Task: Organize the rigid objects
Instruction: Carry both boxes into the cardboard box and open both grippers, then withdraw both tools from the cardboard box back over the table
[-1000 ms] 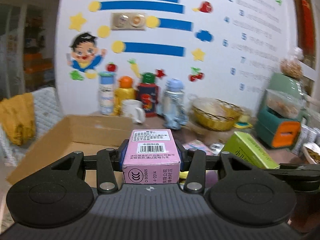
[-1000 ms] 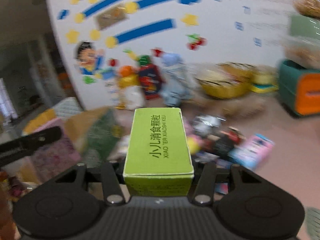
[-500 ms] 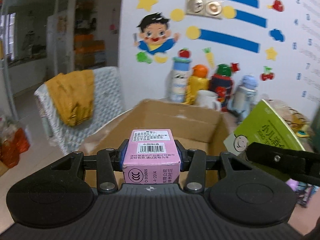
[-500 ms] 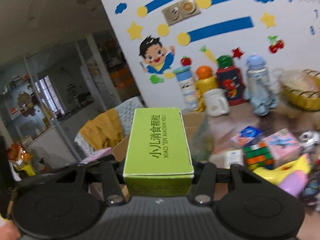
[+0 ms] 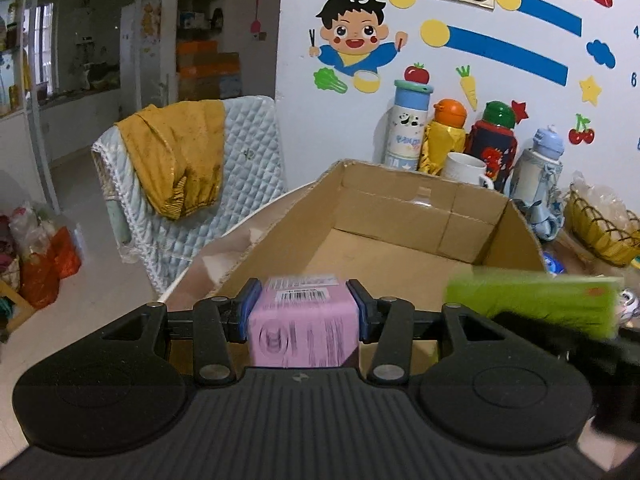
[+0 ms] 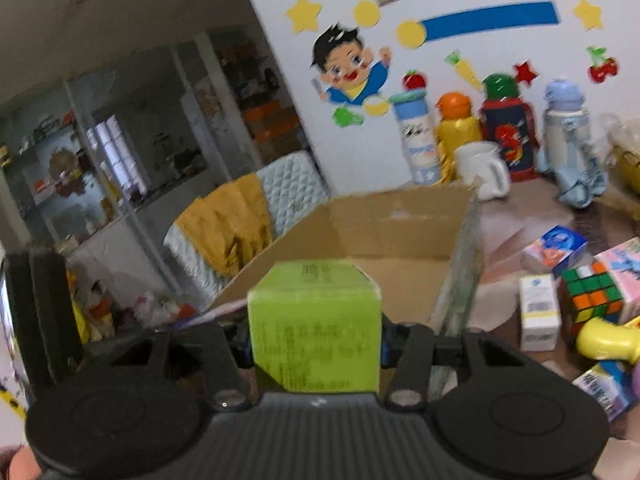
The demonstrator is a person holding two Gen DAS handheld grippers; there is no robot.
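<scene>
My left gripper (image 5: 302, 312) is shut on a pink box (image 5: 304, 324) with a barcode, held over the near end of an open cardboard box (image 5: 400, 216). My right gripper (image 6: 314, 344) is shut on a green box (image 6: 316, 324), held at the near edge of the same cardboard box (image 6: 400, 220). The green box also shows blurred at the right of the left wrist view (image 5: 532, 304). The cardboard box's floor looks bare.
Bottles (image 5: 408, 124) and a white mug (image 5: 466, 170) stand behind the cardboard box against the wall. A wicker basket (image 5: 600, 232) is at right. A Rubik's cube (image 6: 592, 292) and small boxes (image 6: 540, 312) lie on the table at right. A chair with yellow cloth (image 5: 176, 152) is left.
Both grippers have swung left from the cluttered table toward the cardboard box and tipped down over it, each still holding its box. The cardboard box now looks nearer.
</scene>
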